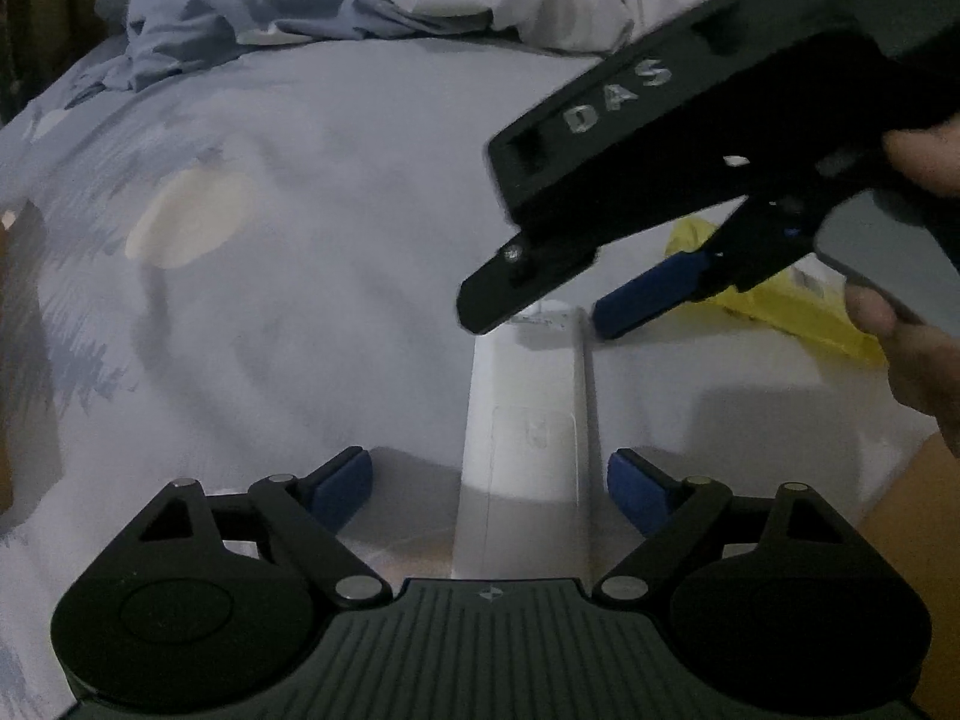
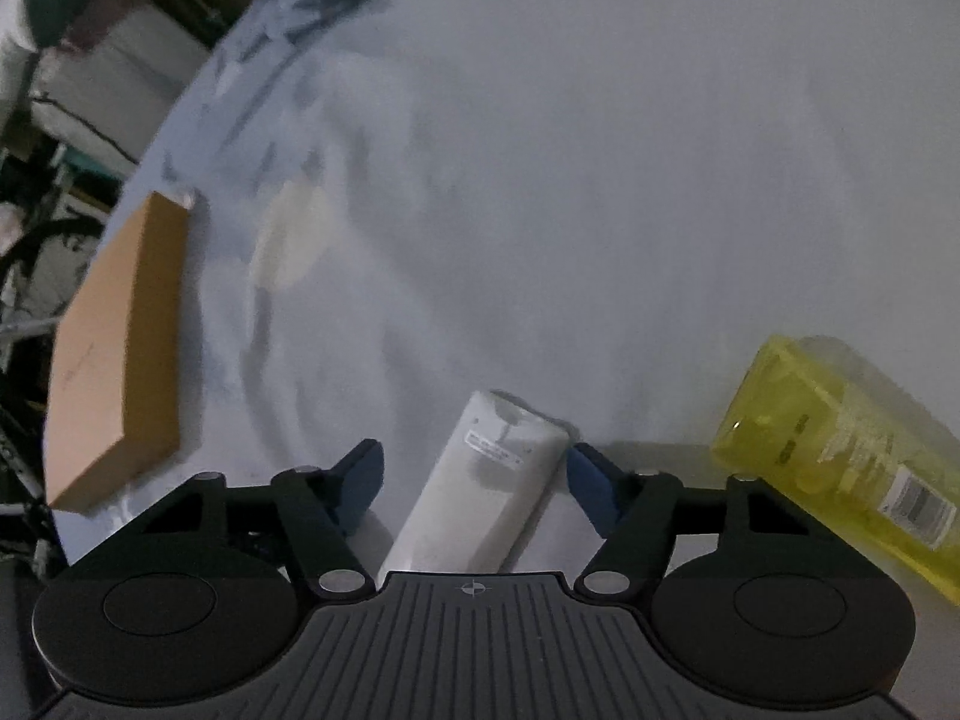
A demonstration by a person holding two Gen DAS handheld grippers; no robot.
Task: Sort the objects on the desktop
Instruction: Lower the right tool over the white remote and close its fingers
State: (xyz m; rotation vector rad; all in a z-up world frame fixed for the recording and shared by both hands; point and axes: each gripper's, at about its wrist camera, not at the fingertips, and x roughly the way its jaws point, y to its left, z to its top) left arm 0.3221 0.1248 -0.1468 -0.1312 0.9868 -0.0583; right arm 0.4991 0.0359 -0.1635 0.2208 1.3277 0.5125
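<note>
A white remote control (image 1: 525, 438) lies face down on a pale blue bed sheet (image 1: 288, 276). My left gripper (image 1: 489, 489) is open, its blue pads on either side of the remote's near end, apart from it. My right gripper (image 2: 474, 474) is open too, straddling the remote's (image 2: 480, 492) far end; it shows in the left wrist view (image 1: 555, 306) coming in from the upper right, its black body above the remote. A yellow transparent package (image 2: 840, 450) lies just right of the right gripper and shows behind it in the left wrist view (image 1: 798, 306).
A flat brown cardboard box (image 2: 114, 360) lies on the sheet at the left near the bed's edge. A rumpled blue duvet (image 1: 252, 6) is piled at the far end. Shelves and clutter (image 2: 72, 72) stand beyond the bed's left edge.
</note>
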